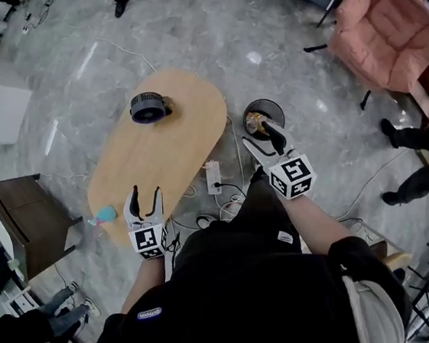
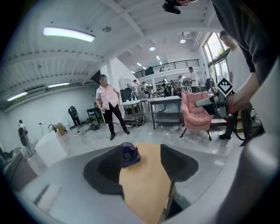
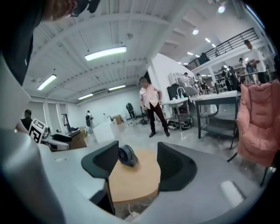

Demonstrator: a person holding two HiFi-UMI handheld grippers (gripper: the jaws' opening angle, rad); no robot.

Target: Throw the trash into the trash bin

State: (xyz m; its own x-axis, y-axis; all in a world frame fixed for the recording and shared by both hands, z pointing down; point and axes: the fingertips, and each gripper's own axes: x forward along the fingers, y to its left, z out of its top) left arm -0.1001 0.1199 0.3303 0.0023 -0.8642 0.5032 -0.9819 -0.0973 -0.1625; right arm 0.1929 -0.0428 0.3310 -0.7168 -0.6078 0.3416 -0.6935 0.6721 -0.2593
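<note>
The left gripper is held over the near end of the wooden counter, its fingers released with nothing between them, and a small dark fan is seen at the counter's far end. The right gripper is seen over the near edge of the black trash bin on the floor beside the counter, its fingers likewise spread and empty. A golden piece of trash is seen lying inside the bin.

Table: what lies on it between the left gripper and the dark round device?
Nothing; only bare wooden table shows between the left gripper and the dark round device in the head view, and likewise in the left gripper view.
</note>
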